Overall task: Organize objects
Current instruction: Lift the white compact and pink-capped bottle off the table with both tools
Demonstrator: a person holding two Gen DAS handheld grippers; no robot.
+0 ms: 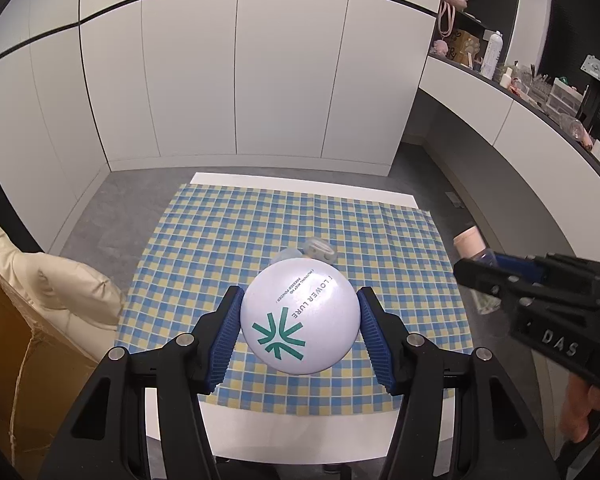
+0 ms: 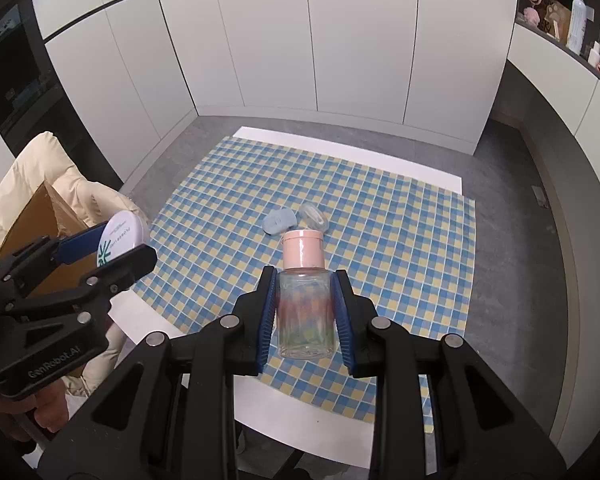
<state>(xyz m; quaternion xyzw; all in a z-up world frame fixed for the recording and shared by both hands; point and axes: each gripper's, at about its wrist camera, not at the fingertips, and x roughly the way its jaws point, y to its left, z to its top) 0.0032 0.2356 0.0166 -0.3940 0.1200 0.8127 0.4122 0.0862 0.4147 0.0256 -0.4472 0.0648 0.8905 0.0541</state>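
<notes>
My left gripper (image 1: 300, 300) is shut on a round white compact (image 1: 300, 318) with a green star logo, held above the checked cloth (image 1: 380, 240). That compact (image 2: 120, 240) shows again at the left of the right wrist view, in the left gripper (image 2: 108, 254). My right gripper (image 2: 306, 278) is shut on a clear bottle (image 2: 305, 312) with a pink cap (image 2: 303, 250), also lifted over the table. The bottle's pink cap (image 1: 469, 242) appears at the right of the left wrist view. On the cloth lie a small pale blue case (image 2: 278, 220) and a clear case (image 2: 314, 216).
A white table (image 2: 300, 412) carries the blue and yellow checked cloth (image 2: 400, 240). A cream cushion (image 1: 60, 292) and a cardboard box (image 1: 8, 360) stand at the left. White cabinets (image 1: 240, 80) stand behind, and a cluttered counter (image 1: 540, 92) runs along the right.
</notes>
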